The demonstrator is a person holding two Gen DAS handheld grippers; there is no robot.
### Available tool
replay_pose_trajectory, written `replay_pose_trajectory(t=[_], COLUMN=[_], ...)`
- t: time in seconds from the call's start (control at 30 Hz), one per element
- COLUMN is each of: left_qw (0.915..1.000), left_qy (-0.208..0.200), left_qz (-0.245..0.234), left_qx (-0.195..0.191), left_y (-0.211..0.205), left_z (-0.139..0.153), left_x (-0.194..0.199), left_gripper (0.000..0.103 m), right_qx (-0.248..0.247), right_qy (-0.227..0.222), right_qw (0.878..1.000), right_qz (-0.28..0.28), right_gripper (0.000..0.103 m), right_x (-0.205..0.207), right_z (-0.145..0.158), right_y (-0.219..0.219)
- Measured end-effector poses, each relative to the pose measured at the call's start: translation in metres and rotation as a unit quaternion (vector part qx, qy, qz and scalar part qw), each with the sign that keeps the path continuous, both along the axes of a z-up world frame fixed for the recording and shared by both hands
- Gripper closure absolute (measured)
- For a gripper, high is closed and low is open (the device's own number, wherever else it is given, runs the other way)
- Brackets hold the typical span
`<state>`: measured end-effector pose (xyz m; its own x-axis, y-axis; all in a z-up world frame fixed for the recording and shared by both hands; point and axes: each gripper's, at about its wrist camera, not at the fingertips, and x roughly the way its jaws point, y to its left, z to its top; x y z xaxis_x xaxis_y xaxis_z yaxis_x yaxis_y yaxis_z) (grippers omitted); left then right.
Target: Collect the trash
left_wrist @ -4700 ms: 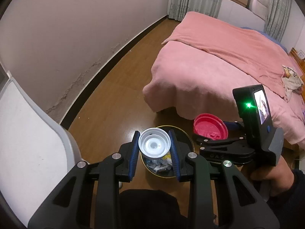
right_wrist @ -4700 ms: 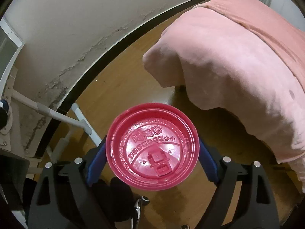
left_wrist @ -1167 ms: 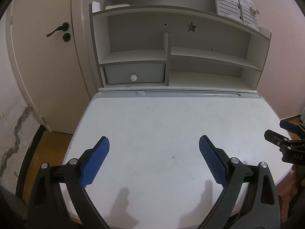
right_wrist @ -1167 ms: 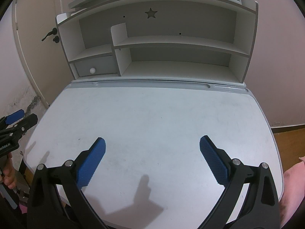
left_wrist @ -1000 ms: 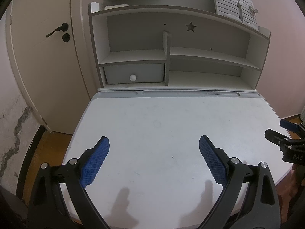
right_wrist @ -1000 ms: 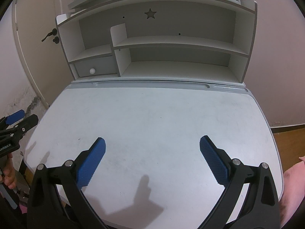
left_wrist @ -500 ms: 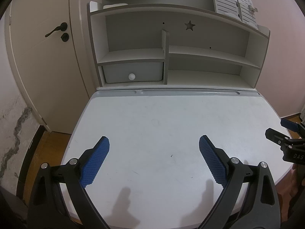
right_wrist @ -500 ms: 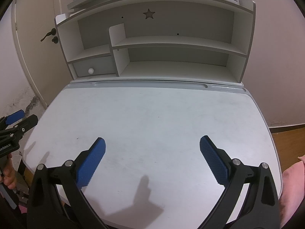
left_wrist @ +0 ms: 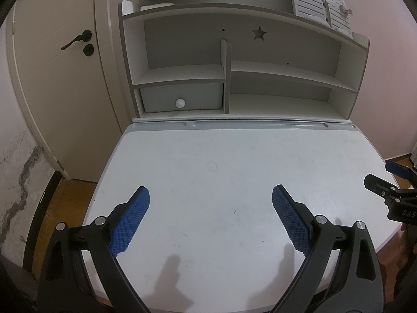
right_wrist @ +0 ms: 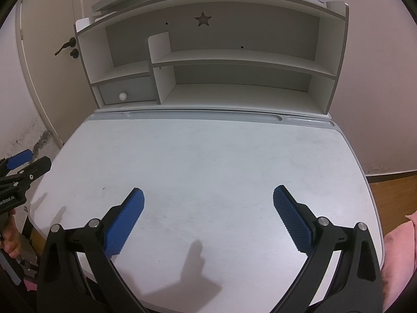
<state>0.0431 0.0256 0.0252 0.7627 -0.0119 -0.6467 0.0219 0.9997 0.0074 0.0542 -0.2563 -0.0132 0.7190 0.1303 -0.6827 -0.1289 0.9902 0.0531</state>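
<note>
My left gripper (left_wrist: 211, 195) hangs open over the near half of a white desk top (left_wrist: 221, 161), nothing between its blue pads. My right gripper (right_wrist: 208, 195) is open too, above the same desk top (right_wrist: 208, 156), and holds nothing. Each gripper shows at the edge of the other's view: the right gripper (left_wrist: 391, 182) at the far right, the left gripper (right_wrist: 23, 164) at the far left. No trash item and no bin appear in either view.
A white hutch (left_wrist: 234, 78) with shelves and a small drawer (left_wrist: 182, 99) stands at the desk's back. A closed door (left_wrist: 65, 78) is to the left. Wooden floor (right_wrist: 391, 190) and pink bedding (right_wrist: 398, 247) lie to the right.
Earlier the left gripper held a white cup over a bin and the right held a red lid; now both are open and bare, facing the desk. Over the last second, only slight drift.
</note>
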Motion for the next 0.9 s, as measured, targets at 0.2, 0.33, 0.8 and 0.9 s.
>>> replay_pose_trajectory(t=[0.2, 0.33, 0.8, 0.9], left_qw=[1.0000, 1.0000, 1.0000, 1.0000], left_qy=[0.000, 0.004, -0.003, 0.005], left_qz=[0.000, 0.000, -0.003, -0.003], left_qx=[0.001, -0.002, -0.002, -0.005], left_y=[0.0001, -0.0003, -0.0027, -0.0018], left_z=[0.0001, -0.0024, -0.0010, -0.0022], left_x=[0.0006, 0.0025, -0.0019, 0.0015], left_gripper=[0.011, 0.011, 0.011, 0.011], right_qx=[-0.002, -0.003, -0.004, -0.003], right_qy=[-0.001, 0.000, 0.004, 0.005], right_qw=[1.000, 1.000, 1.000, 1.000], right_qz=[0.000, -0.002, -0.004, -0.005], right_gripper=[0.007, 0.007, 0.007, 0.007], right_x=[-0.0003, 0.0001, 0.0007, 0.0004], right_z=[-0.0002, -0.0007, -0.0021, -0.0037], right_y=[-0.0015, -0.0025, -0.0046, -0.0057])
